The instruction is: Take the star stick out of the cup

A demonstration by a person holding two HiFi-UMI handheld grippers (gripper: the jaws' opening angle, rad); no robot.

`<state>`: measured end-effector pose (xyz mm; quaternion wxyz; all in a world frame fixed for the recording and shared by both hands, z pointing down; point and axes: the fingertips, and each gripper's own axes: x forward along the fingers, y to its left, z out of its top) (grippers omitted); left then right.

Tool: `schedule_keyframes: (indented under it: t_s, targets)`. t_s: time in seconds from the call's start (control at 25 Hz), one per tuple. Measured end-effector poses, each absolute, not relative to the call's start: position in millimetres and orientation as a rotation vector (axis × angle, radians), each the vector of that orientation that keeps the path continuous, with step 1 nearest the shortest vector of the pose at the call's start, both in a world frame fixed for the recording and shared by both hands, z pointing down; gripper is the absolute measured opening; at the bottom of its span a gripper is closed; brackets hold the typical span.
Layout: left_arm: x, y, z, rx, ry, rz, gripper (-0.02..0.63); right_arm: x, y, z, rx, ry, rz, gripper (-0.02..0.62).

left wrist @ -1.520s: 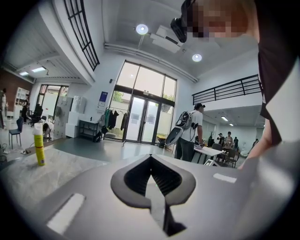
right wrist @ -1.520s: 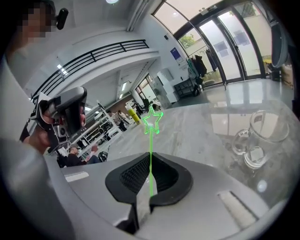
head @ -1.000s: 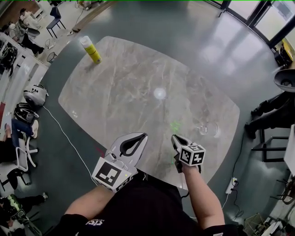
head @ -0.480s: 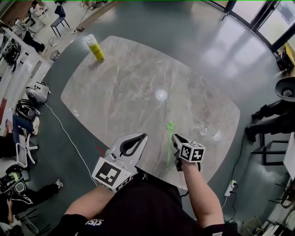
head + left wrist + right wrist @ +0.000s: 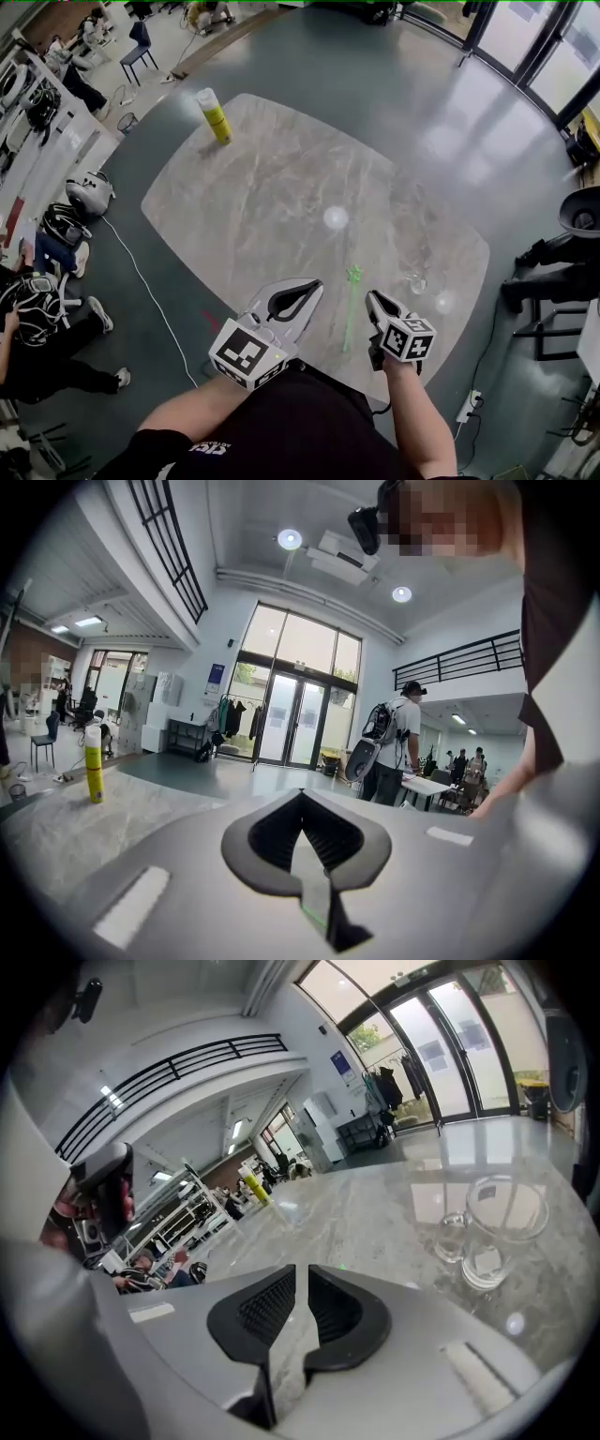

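A green star stick [image 5: 350, 314] lies flat on the marble table [image 5: 262, 187], star end away from me, between my two grippers. The clear glass cup [image 5: 418, 281] stands to its right, empty of the stick, and shows ahead and to the right in the right gripper view [image 5: 504, 1225]. Just right of the stick, my right gripper [image 5: 373, 296] has its jaws [image 5: 300, 1269] a narrow gap apart with nothing between them. My left gripper [image 5: 317, 284] hovers left of the stick, its tips [image 5: 300, 794] meeting, empty.
A yellow spray can [image 5: 216, 115] stands at the table's far left corner, also seen in the left gripper view [image 5: 94, 762]. A small glass [image 5: 451, 1237] sits beside the cup. People, chairs and bags are on the floor to the left.
The star stick, up at the right gripper a second ago, now lies on the table left of it. The right jaws have parted slightly. My view has shifted down a little.
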<state>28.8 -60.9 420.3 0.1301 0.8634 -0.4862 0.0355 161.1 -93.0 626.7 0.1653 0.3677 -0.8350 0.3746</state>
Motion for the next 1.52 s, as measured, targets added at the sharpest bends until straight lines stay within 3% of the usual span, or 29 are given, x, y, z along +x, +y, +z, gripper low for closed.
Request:
schedule_keyframes:
  t_s: [0.28,0.8,1.52]
  targets:
    - [35.5,-61.8,398.7,2.538,-1.401,0.096,0.0,154.1,-69.9,539.1,1.029,-2.577,0.934,0.015]
    - [64.6,-81.5,378.0,2.671,-1.308,0.093,0.0,184.3,-76.2,414.0,1.222,-2.79,0.667,0.014]
    - [71.9,-85.3,350.7,2.725,-1.247,0.083,0.0,183.9,-61.5,330.5,1.248,-2.92,0.364,0.012]
